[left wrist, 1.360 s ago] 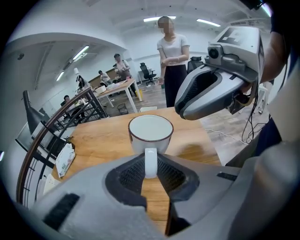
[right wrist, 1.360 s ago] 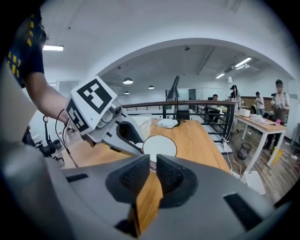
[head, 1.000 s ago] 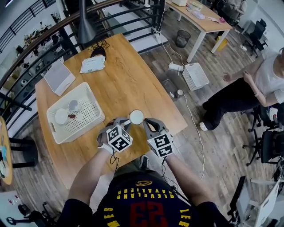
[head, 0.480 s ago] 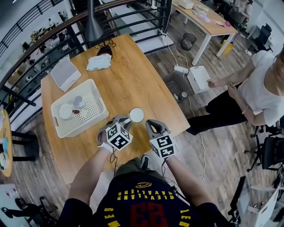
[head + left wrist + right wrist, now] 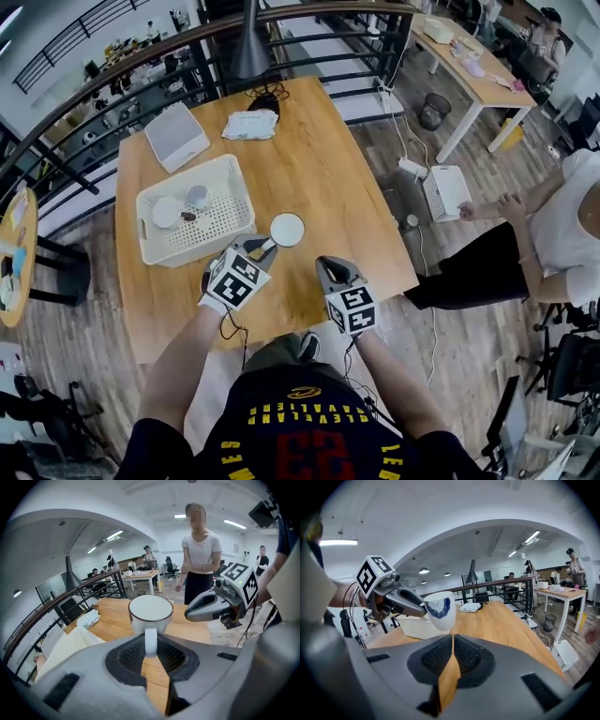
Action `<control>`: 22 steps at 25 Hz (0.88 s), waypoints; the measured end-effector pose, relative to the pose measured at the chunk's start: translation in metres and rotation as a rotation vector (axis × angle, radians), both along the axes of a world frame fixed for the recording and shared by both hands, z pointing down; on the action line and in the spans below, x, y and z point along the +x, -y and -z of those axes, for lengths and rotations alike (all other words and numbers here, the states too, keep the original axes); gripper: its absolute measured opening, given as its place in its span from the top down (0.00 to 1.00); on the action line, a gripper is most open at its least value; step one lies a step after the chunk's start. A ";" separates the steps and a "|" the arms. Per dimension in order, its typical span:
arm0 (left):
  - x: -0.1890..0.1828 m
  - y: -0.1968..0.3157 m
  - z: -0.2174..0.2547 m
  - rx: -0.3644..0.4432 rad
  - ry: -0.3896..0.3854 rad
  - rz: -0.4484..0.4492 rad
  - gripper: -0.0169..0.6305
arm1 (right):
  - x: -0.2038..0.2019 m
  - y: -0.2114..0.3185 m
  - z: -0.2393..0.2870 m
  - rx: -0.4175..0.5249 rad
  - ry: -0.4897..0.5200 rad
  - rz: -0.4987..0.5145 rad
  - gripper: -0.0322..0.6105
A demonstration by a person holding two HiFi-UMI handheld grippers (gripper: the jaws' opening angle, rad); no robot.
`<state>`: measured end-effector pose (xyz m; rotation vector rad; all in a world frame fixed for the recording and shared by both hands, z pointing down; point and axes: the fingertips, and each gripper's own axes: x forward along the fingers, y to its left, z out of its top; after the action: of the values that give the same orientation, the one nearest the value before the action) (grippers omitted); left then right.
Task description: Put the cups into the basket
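White cup (image 5: 287, 229) juts by its handle from down-tilted left hand-held gripper (image 5: 264, 248).

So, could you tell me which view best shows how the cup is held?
The left gripper view: the cup's handle is pinched between the left gripper's jaws. The head view shows only its rim; the right gripper view, its blue-patterned side.
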<state>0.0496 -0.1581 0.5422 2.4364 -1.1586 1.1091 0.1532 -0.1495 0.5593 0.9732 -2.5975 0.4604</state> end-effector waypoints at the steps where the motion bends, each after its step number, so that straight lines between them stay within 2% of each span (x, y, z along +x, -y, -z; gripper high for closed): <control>1: -0.010 0.000 0.006 0.009 -0.017 0.020 0.86 | -0.007 -0.001 -0.001 -0.001 0.001 0.015 0.92; 5: -0.049 -0.001 0.030 0.056 -0.036 0.080 0.86 | -0.029 -0.009 -0.005 -0.015 -0.008 0.062 0.92; 12: -0.121 0.002 0.057 0.088 -0.038 0.169 0.86 | -0.065 -0.022 -0.011 -0.044 -0.027 0.137 0.92; 17: -0.159 0.008 0.057 0.084 -0.037 0.164 0.86 | -0.093 -0.021 -0.015 -0.069 -0.036 0.139 0.92; 22: -0.180 0.018 0.038 0.056 -0.053 0.126 0.86 | -0.118 -0.018 -0.021 -0.076 -0.053 0.132 0.92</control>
<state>-0.1303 -0.1757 0.5040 2.3811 -1.3227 0.9824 0.0355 -0.1315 0.5803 0.7727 -2.5566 0.4886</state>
